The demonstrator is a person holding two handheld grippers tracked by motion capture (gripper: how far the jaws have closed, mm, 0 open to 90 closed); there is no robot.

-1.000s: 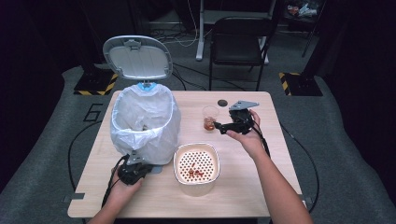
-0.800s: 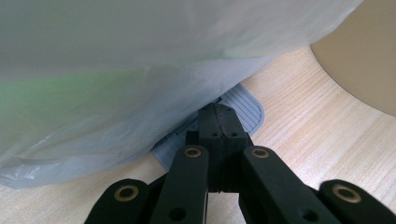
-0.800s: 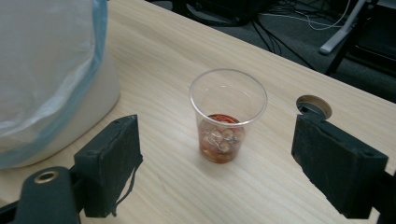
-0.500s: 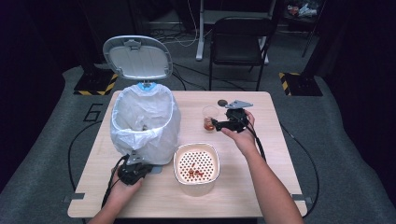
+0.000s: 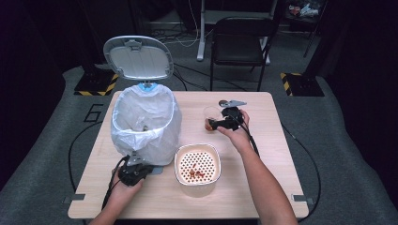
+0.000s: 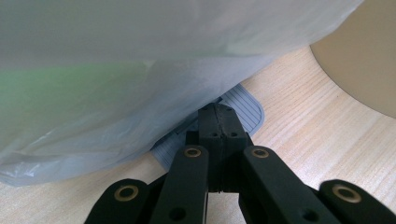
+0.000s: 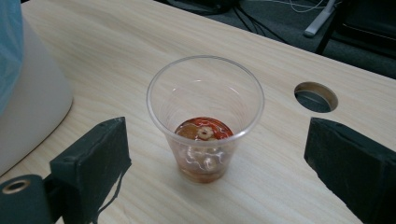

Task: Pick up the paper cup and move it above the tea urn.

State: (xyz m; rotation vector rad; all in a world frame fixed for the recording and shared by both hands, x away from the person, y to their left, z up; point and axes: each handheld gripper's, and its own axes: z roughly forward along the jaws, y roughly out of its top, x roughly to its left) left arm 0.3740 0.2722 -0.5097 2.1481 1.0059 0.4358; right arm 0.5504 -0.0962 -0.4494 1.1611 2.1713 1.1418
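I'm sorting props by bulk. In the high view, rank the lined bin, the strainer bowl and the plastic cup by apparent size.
1. Lined bin, clearly largest.
2. Strainer bowl.
3. Plastic cup, smallest, with the right tongs beside it; it stands farther from the camera, yet the gap looks real.

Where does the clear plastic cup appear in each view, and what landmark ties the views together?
High view: the clear plastic cup stands right of centre, just left of the right gripper.
Left gripper view: not in it.
Right gripper view: cup at centre, between the open jaws.
Shared landmark: the cream strainer bowl, at left edge and upper right.
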